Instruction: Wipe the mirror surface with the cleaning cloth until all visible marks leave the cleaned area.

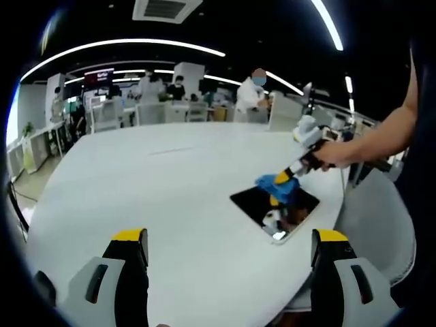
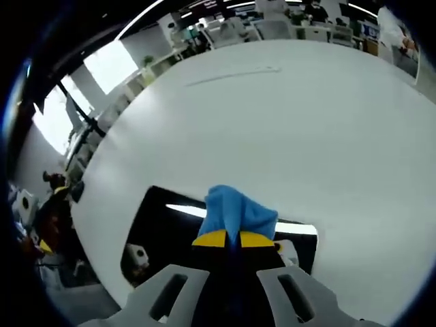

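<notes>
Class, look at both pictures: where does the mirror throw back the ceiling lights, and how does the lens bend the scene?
Right gripper view: a bright light strip reflects across the mirror beside the blue cloth. Left gripper view: ceiling lights curve into arcs, and the table edge bows.

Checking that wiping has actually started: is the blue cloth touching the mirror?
Touching. In the left gripper view the right claw presses the blue cloth down onto the mirror, with no gap showing between them.

The white table (image 1: 157,184) lay bare and wide around the mirror (image 1: 253,202). Only the right gripper (image 1: 285,178), clamping the blue cloth (image 2: 235,212), stood over it.
</notes>
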